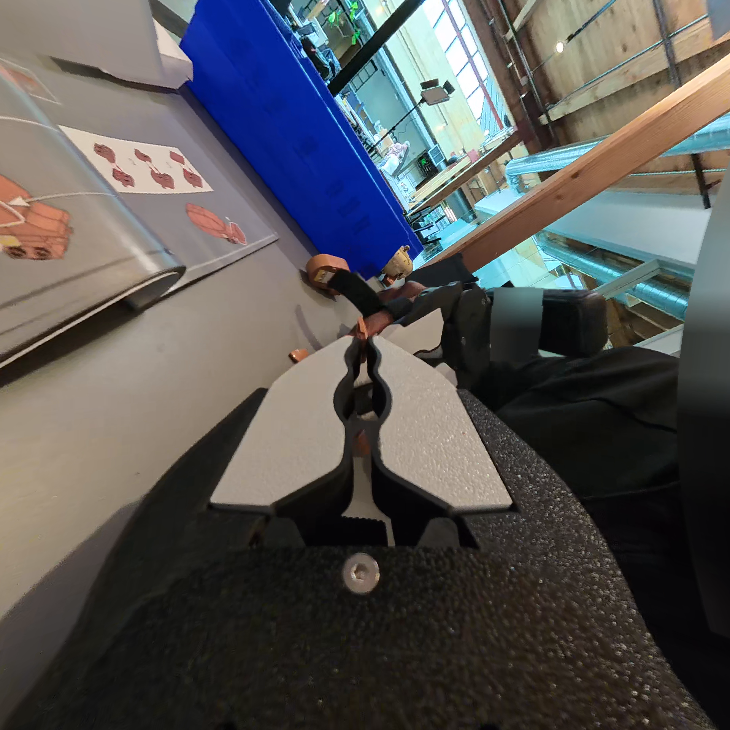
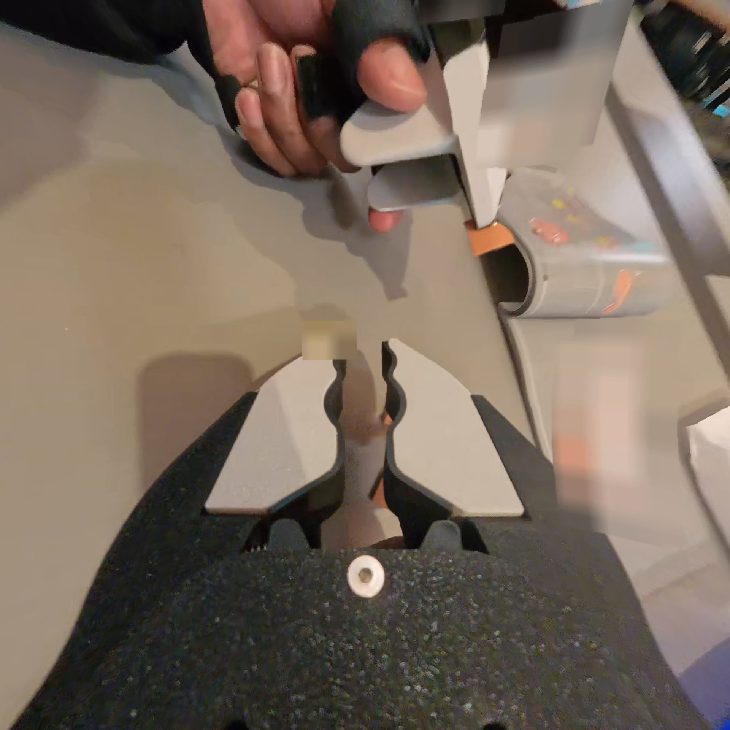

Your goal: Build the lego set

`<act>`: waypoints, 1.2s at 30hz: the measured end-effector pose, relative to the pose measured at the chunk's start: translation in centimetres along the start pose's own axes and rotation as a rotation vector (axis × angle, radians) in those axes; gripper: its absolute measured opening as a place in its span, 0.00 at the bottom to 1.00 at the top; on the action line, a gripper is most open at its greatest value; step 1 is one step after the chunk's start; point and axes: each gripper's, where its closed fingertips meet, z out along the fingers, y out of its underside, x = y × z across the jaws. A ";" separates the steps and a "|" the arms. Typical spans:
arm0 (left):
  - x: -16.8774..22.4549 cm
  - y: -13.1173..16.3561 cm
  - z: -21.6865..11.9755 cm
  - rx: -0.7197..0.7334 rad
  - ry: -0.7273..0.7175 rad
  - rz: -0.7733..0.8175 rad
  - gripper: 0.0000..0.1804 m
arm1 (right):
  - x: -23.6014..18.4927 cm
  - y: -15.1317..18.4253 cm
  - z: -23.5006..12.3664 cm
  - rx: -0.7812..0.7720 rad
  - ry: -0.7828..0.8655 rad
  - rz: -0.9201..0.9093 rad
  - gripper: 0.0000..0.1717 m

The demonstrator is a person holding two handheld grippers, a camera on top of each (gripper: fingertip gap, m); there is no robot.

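In the left wrist view my left gripper (image 1: 361,343) is shut on a thin orange-brown piece (image 1: 361,335) that sticks out past the fingertips, above the grey table (image 1: 158,395). A person's finger in a black sleeve (image 1: 355,290) reaches in just beyond it. In the right wrist view my right gripper (image 2: 363,351) is open over the bare table (image 2: 158,276), and nothing is pressed between its pads. A mosaic patch covers its left fingertip. The left gripper (image 2: 359,168) and the hand (image 2: 276,98) holding it show at the top of that view.
A blue bin (image 1: 296,138) stands at the back. A round orange-brown part (image 1: 324,270), a beige part (image 1: 399,262) and a small orange bit (image 1: 298,354) lie near it. Picture sheets (image 1: 170,170) and a curled booklet (image 1: 79,237) lie at the left; the booklet also shows in the right wrist view (image 2: 592,276). About 7 cm separates my left fingertips from my right.
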 end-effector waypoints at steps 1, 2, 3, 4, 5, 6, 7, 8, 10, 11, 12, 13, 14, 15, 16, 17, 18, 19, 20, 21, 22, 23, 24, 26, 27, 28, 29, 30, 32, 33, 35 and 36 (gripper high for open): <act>0.0 0.1 0.0 -0.004 -0.003 0.002 0.02 | -0.1 0.1 0.2 -0.025 -0.009 0.014 0.10; 0.0 0.2 0.1 -0.010 -0.008 0.008 0.02 | -0.3 0.3 0.4 -0.048 -0.024 0.028 0.10; -0.1 0.3 0.1 -0.017 -0.013 0.014 0.02 | -0.6 0.5 0.6 -0.071 -0.044 0.045 0.10; -0.1 0.4 0.2 -0.023 -0.016 0.017 0.02 | -1.0 0.7 0.8 -0.093 -0.063 0.060 0.11; 0.0 0.5 0.2 -0.028 -0.016 0.018 0.01 | -1.2 0.9 1.0 -0.113 -0.075 0.072 0.13; 0.0 0.6 0.3 -0.035 -0.017 0.020 0.01 | -1.3 1.2 1.2 -0.132 -0.081 0.080 0.14; 0.0 0.7 0.3 -0.042 -0.021 0.024 0.01 | -1.4 1.4 1.4 -0.147 -0.086 0.088 0.15; -0.1 0.8 0.3 -0.050 -0.025 0.029 0.01 | -1.5 1.5 1.5 -0.158 -0.089 0.099 0.16; -0.1 1.0 0.3 -0.064 -0.034 0.037 0.01 | -1.5 1.5 1.8 -0.168 -0.093 0.121 0.16; -0.2 1.1 0.3 -0.068 -0.036 0.039 0.01 | -1.5 1.5 1.9 -0.173 -0.092 0.130 0.16; -0.2 1.2 0.4 -0.073 -0.037 0.040 0.02 | -1.5 1.4 2.0 -0.179 -0.089 0.136 0.15; -0.2 1.3 0.4 -0.077 -0.037 0.041 0.01 | -1.5 1.4 2.1 -0.184 -0.088 0.141 0.14; -0.2 1.3 0.4 -0.081 -0.037 0.043 0.02 | -1.5 1.4 2.1 -0.188 -0.087 0.147 0.11; -0.2 1.4 0.4 -0.085 -0.038 0.045 0.01 | -1.5 1.4 2.2 -0.191 -0.090 0.151 0.09; -0.2 1.4 0.4 -0.089 -0.040 0.048 0.01 | -1.5 1.4 2.1 -0.195 -0.088 0.150 0.09; -0.2 1.5 0.4 -0.095 -0.042 0.052 0.02 | -1.5 1.4 2.1 -0.198 -0.085 0.146 0.09; -0.2 1.6 0.4 -0.102 -0.044 0.057 0.01 | -1.3 1.5 2.1 -0.196 -0.076 0.138 0.09; -0.2 1.7 0.4 -0.112 -0.047 0.061 0.02 | -1.1 1.5 2.1 -0.190 -0.060 0.121 0.08; -0.3 1.8 0.4 -0.119 -0.051 0.063 0.02 | -0.8 1.6 2.1 -0.184 -0.036 0.100 0.08; -0.4 1.9 0.4 -0.125 -0.055 0.062 0.01 | -0.4 1.6 2.0 -0.177 -0.008 0.073 0.08; -0.5 2.1 0.4 -0.132 -0.057 0.060 0.01 | 0.0 1.4 1.9 -0.158 0.021 0.043 0.08; -0.5 2.2 0.4 -0.141 -0.054 0.057 0.02 | 0.4 1.2 1.7 -0.139 0.054 0.018 0.08; -0.4 2.5 0.5 -0.154 -0.044 0.051 0.02 | 0.9 0.8 1.4 -0.114 0.083 -0.006 0.08; -0.3 2.8 0.6 -0.169 -0.031 0.044 0.01 | 1.5 -0.2 0.8 -0.047 0.134 -0.047 0.08; -0.3 2.9 0.6 -0.175 -0.033 0.047 0.02 | 1.8 -0.7 0.5 -0.017 0.153 -0.060 0.08; -0.3 2.9 0.7 -0.180 -0.032 0.050 0.02 | 2.0 -1.2 0.2 0.006 0.171 -0.070 0.08; -0.2 3.0 0.7 -0.182 -0.030 0.051 0.02 | 2.2 -1.5 0.0 0.024 0.193 -0.082 0.08; -0.2 3.0 0.7 -0.183 -0.028 0.050 0.02 | 2.3 -1.7 -0.2 0.034 0.212 -0.099 0.08; 0.0 2.9 0.8 -0.176 -0.013 0.042 0.02 | 2.4 -1.9 -0.4 0.039 0.237 -0.133 0.08; 0.0 2.9 0.8 -0.175 -0.007 0.037 0.02 | 2.5 -2.0 -0.4 0.043 0.256 -0.151 0.08; 0.1 2.9 0.9 -0.173 0.001 0.034 0.02 | 2.5 -2.2 -0.6 0.050 0.281 -0.190 0.08; 0.2 2.9 0.9 -0.171 0.003 0.032 0.02 | 2.5 -2.3 -0.6 0.056 0.290 -0.206 0.07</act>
